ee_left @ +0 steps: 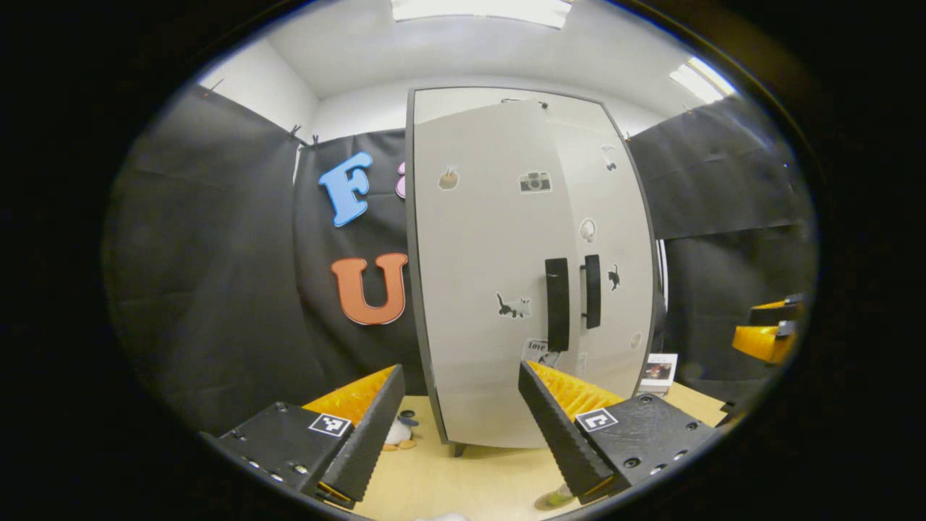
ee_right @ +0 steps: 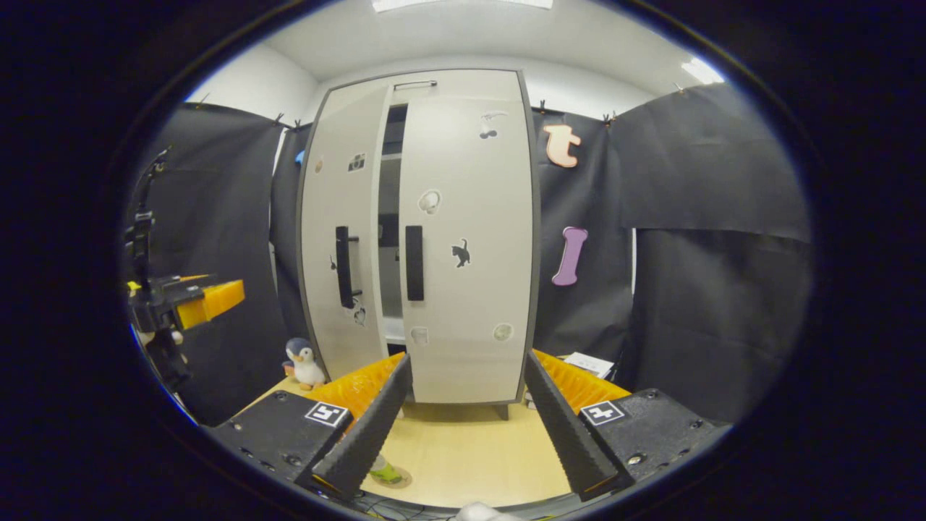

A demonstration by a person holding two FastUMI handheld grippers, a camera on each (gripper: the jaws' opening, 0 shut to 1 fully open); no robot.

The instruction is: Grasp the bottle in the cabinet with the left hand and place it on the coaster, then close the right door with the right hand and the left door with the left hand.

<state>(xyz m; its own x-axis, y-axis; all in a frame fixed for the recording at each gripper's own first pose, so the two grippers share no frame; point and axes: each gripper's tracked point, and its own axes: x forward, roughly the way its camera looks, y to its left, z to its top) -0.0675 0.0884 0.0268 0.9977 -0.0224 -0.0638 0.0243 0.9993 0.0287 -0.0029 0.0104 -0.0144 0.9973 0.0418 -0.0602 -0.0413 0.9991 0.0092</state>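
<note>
The white cabinet [ee_right: 463,347] stands on the pale wood table [ee_right: 470,449]. In the right gripper view its right door [ee_right: 470,217] looks shut, while the left door [ee_right: 336,217] stands ajar with a dark gap [ee_right: 391,210] between them. In the left gripper view the left door [ee_left: 485,275] is closest, its black handle [ee_left: 557,304] beside the right door's handle [ee_left: 592,291]. My left gripper [ee_left: 459,369] is open and holds nothing, a short way before the cabinet. My right gripper [ee_right: 468,357] is open too. A small green-yellow thing [ee_right: 388,475] sits low on the table, half hidden.
A toy penguin [ee_right: 304,362] stands left of the cabinet's foot. Printed cards [ee_left: 658,370] lie on the table to the cabinet's right. The other gripper [ee_right: 192,300] hovers at the left edge of the right gripper view. Black cloth walls surround the table.
</note>
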